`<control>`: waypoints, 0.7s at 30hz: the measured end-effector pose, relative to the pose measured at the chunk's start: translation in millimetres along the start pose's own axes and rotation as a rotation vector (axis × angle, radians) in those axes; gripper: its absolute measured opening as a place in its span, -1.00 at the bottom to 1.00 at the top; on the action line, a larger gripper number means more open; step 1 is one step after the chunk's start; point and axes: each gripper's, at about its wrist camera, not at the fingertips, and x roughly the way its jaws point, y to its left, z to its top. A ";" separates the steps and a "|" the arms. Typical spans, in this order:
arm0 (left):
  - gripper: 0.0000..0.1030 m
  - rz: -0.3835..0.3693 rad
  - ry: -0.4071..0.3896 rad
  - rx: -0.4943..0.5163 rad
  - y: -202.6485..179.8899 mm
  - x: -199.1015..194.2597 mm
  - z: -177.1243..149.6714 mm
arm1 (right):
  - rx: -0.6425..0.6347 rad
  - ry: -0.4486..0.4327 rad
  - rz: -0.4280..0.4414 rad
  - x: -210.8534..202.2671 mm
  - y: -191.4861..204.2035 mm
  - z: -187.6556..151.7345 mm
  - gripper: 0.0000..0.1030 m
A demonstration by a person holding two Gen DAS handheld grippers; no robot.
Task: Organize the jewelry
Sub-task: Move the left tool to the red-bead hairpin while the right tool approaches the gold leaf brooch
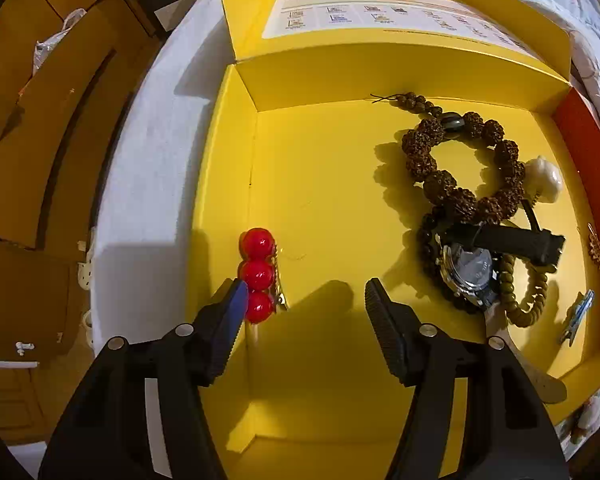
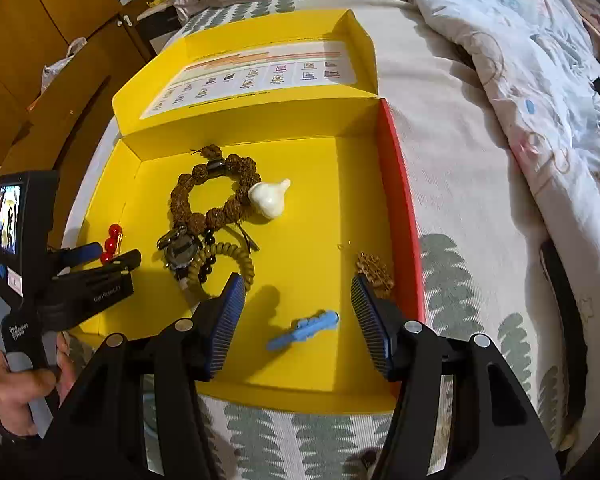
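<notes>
Right wrist: both hand-held grippers, left [image 2: 114, 258] and right [image 2: 298, 290], gape wide, empty, over the yellow box [image 2: 320, 200].

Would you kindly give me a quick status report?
Left gripper open beside red bead clip. Right gripper open over blue clip. Nothing blocking.

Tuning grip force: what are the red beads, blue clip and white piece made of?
Red beads: likely glass or hard plastic, glossy with sharp highlights. Blue clip: probably matte plastic, flat even colour. White piece: smooth and shiny, maybe ceramic or shell; can't tell.
</notes>
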 end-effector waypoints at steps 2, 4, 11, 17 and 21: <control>0.14 0.010 -0.002 0.007 -1.0 3.3 1.3 | -0.006 -0.002 -0.006 1.3 3.9 4.5 0.15; 0.14 0.019 -0.011 0.013 -1.7 5.0 2.2 | -0.016 -0.007 -0.006 1.7 8.4 9.1 0.15; 0.14 0.016 -0.029 0.008 -0.5 9.6 8.6 | -0.030 -0.007 0.006 7.6 16.9 14.0 0.15; 0.14 0.023 -0.044 -0.003 -5.7 8.5 6.6 | -0.024 -0.013 0.018 6.6 16.9 15.1 0.15; 0.14 -0.034 -0.040 -0.010 -5.6 4.0 4.1 | -0.026 -0.021 0.026 4.5 17.0 15.0 0.15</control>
